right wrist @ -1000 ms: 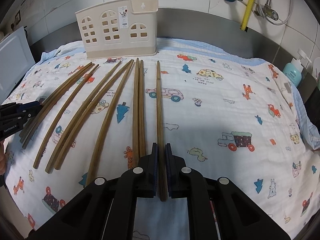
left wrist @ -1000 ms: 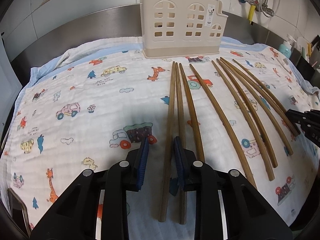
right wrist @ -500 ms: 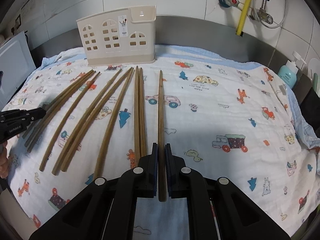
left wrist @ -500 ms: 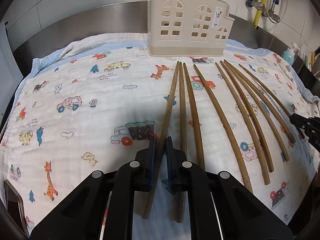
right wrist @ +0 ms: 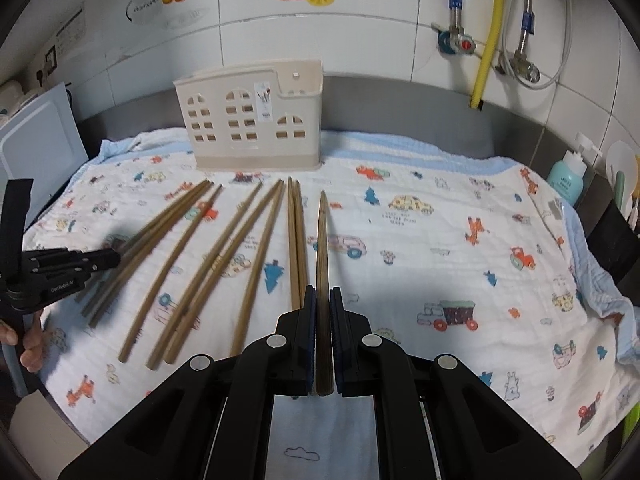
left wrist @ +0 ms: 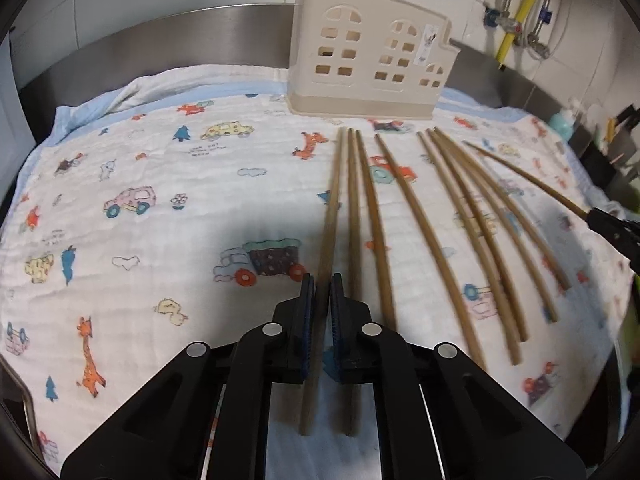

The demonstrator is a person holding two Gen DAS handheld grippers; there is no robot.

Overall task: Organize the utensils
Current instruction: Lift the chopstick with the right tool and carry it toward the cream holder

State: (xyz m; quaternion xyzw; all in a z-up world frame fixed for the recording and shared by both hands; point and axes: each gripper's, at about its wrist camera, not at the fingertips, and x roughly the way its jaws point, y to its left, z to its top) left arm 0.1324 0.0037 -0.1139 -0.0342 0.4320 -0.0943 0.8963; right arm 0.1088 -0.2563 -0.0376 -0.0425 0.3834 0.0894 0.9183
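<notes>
The left tongs [left wrist: 322, 292] are closed on a wooden chopstick [left wrist: 329, 216], the leftmost of the row as the left wrist camera sees it; its near end sticks out behind the blue pads, and its far tip points toward the cream utensil holder [left wrist: 366, 76]. The right tongs [right wrist: 323, 304] are likewise clamped tight on another chopstick [right wrist: 321, 248] — in the right wrist view this one runs straight up the middle, its tip aimed at the holder [right wrist: 250, 120]. The remaining chopsticks [right wrist: 224, 256] lie side by side on the cartoon-print cloth [right wrist: 440, 240] that covers the desk, fanned out between the two tongs, thin ends toward the holder. The holder stands upright at the far edge of the cloth, against the steel backsplash, just beyond the chopstick tips. A teal soap bottle [right wrist: 568, 172] sits off to the right by the tiled wall — well apart from the chopsticks.
</notes>
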